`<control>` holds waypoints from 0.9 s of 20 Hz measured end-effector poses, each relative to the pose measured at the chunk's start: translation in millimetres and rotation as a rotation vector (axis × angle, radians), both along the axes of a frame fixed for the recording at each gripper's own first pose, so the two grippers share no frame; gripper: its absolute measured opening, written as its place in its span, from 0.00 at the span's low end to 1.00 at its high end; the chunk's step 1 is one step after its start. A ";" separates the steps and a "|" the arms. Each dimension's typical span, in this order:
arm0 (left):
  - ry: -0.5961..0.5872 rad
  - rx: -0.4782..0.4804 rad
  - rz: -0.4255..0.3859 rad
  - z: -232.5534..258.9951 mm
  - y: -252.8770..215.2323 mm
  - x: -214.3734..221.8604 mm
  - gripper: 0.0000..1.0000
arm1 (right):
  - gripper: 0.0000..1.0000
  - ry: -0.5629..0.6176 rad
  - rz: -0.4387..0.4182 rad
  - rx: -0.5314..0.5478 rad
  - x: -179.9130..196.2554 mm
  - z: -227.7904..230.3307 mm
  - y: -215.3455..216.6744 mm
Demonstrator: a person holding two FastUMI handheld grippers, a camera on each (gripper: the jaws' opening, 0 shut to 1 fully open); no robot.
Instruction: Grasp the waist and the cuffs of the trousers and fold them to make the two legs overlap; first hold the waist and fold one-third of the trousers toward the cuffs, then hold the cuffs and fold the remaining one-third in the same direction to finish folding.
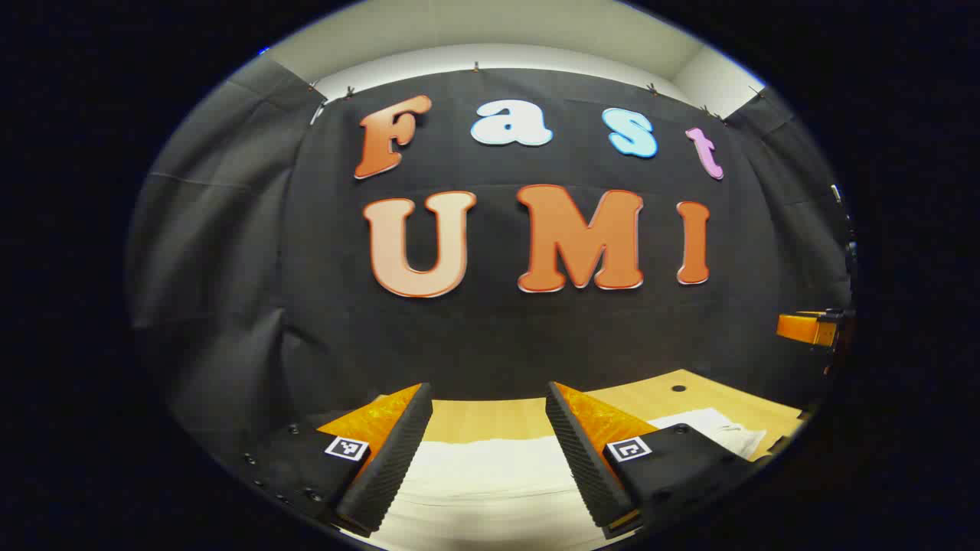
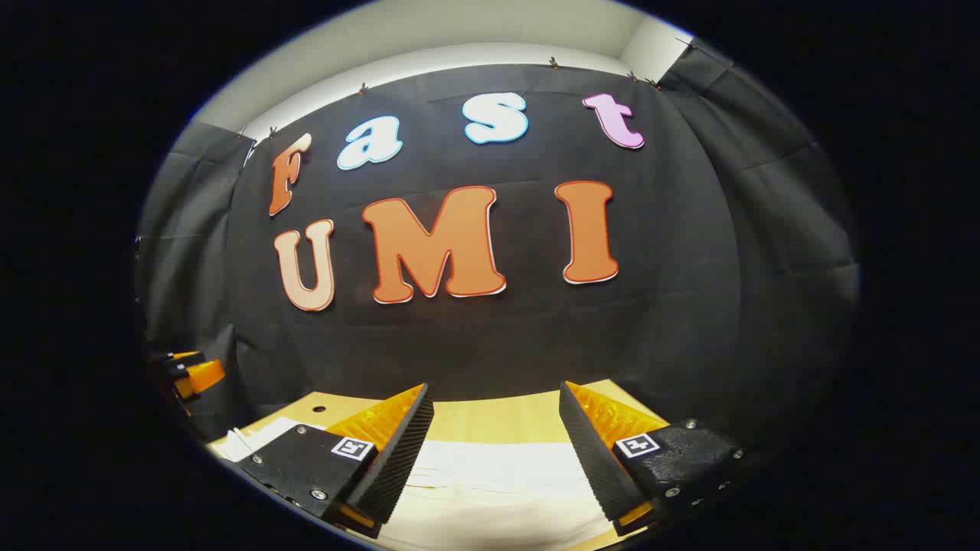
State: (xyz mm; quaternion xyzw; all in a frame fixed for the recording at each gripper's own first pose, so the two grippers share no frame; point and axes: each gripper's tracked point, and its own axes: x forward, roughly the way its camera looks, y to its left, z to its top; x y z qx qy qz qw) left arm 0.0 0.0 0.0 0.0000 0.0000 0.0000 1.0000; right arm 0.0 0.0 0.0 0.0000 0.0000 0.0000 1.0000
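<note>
Trousers (image 1: 490, 474), pale smooth cloth, lie on wooden table (image 1: 490, 417).

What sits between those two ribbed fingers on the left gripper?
Nothing is held: the open left gripper frames white cloth trousers below on the wooden table, in the left gripper view.

Matt white cloth trousers (image 1: 490, 467) on a smooth wood table (image 1: 490, 417).

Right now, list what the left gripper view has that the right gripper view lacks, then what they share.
Left gripper view alone: a dark round hole in the table top, and the right tool at its right edge. Right gripper view alone: the left tool at its left edge. Shared: the wooden table, the white trousers lying on it, and each view's own tool open above the cloth.
</note>
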 end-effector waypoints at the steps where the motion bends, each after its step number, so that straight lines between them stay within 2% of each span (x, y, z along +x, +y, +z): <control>1: 0.000 0.005 0.021 -0.2 23.3 -3.3 0.95 | 0.99 0.017 0.004 0.014 0.1 -2.0 13.3; 5: -0.004 -0.047 -0.025 9.5 64.0 -11.8 0.96 | 1.00 0.051 -0.001 0.074 1.1 3.1 38.5; 8: -0.020 -0.002 0.009 15.7 89.9 -7.9 0.97 | 0.98 0.065 -0.034 0.052 0.7 1.9 38.0; 11: -0.032 0.021 0.004 17.4 93.5 -9.0 0.95 | 0.99 0.072 -0.042 0.048 -2.0 0.9 41.0; 12: -0.029 0.024 0.006 16.2 94.0 -7.9 0.97 | 0.99 0.073 -0.047 0.038 -4.4 -0.1 40.2; 17: 0.009 -0.025 -0.024 0.7 87.0 -5.3 0.99 | 0.99 0.062 -0.081 -0.047 -14.3 1.1 33.6; 18: 0.016 -0.027 -0.018 -1.4 88.9 -4.7 0.95 | 0.98 0.067 -0.082 -0.056 -15.0 -0.6 33.2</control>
